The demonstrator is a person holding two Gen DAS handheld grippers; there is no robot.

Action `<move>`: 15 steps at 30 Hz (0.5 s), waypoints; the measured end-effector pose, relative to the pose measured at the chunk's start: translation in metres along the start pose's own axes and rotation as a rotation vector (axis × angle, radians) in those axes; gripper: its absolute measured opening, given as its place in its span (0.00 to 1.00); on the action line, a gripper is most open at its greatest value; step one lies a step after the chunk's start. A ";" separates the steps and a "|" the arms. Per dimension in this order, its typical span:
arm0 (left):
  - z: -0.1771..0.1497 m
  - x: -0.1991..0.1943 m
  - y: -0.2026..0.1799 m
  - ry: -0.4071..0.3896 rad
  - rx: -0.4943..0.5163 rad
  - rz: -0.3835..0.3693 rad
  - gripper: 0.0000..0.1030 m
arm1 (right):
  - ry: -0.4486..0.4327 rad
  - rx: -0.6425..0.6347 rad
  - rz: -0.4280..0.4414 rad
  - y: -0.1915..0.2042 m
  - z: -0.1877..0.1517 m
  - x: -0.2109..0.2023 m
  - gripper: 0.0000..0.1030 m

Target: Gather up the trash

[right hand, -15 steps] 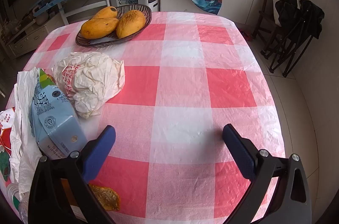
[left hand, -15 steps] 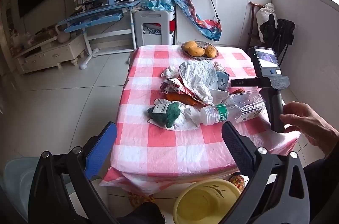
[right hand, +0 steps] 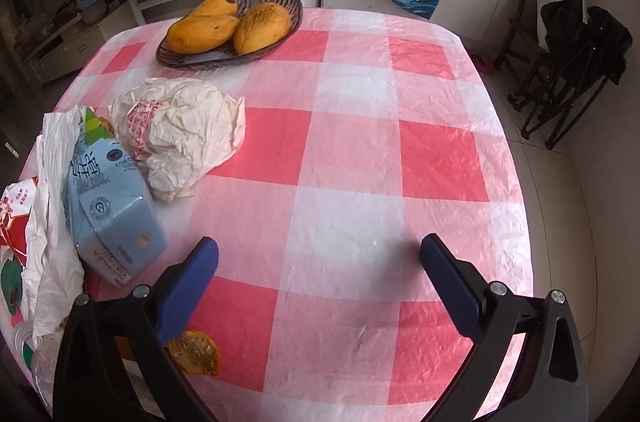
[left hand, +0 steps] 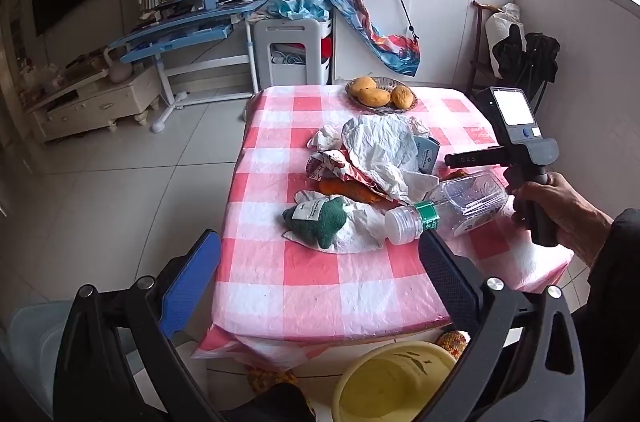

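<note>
A heap of trash lies on the pink checked table [left hand: 312, 282]: a clear plastic bottle [left hand: 444, 210] on its side, crumpled white paper [left hand: 380, 146], a green wrapper [left hand: 320, 222], an orange peel [left hand: 344, 188] and a blue carton [left hand: 426, 154]. My left gripper [left hand: 320, 254] is open, in front of the table's near edge, short of the bottle. My right gripper [right hand: 320, 262] is open and empty above the cloth; the blue carton [right hand: 108, 198] and a crumpled paper wrapper [right hand: 180, 134] lie to its left. A peel piece [right hand: 194, 352] lies under its left finger.
A basket of mangoes [right hand: 228, 26] stands at the table's far side [left hand: 380, 94]. A yellow bin [left hand: 396, 378] sits on the floor below the near table edge. Folded chairs [right hand: 572, 62] stand at the right wall. A desk [left hand: 180, 34] and a white stool [left hand: 292, 50] stand beyond.
The right gripper has moved slightly forward over the cloth. The left view has barely shifted; nothing was picked up.
</note>
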State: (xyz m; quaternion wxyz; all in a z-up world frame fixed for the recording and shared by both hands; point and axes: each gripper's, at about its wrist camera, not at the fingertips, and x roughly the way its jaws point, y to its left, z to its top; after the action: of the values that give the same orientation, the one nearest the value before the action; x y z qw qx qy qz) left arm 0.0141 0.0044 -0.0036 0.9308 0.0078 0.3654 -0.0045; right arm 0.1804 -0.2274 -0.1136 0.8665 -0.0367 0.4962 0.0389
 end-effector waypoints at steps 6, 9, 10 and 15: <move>0.000 -0.012 0.000 -0.023 0.003 0.011 0.93 | -0.159 0.081 -0.016 -0.011 -0.007 -0.066 0.93; -0.003 -0.023 0.003 -0.031 -0.010 0.013 0.93 | -0.353 0.061 0.014 0.001 -0.023 -0.129 0.93; -0.004 -0.027 0.003 -0.034 -0.014 0.013 0.93 | -0.418 0.053 0.028 0.008 -0.032 -0.149 0.93; -0.016 -0.060 0.007 -0.067 -0.019 0.024 0.93 | -0.580 0.032 0.216 0.037 -0.087 -0.208 0.93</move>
State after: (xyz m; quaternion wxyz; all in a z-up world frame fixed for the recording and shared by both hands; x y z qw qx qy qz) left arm -0.0408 0.0120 0.0251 0.9425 0.0033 0.3341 0.0100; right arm -0.0031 -0.2056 0.0208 0.9634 0.0426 0.2297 0.1318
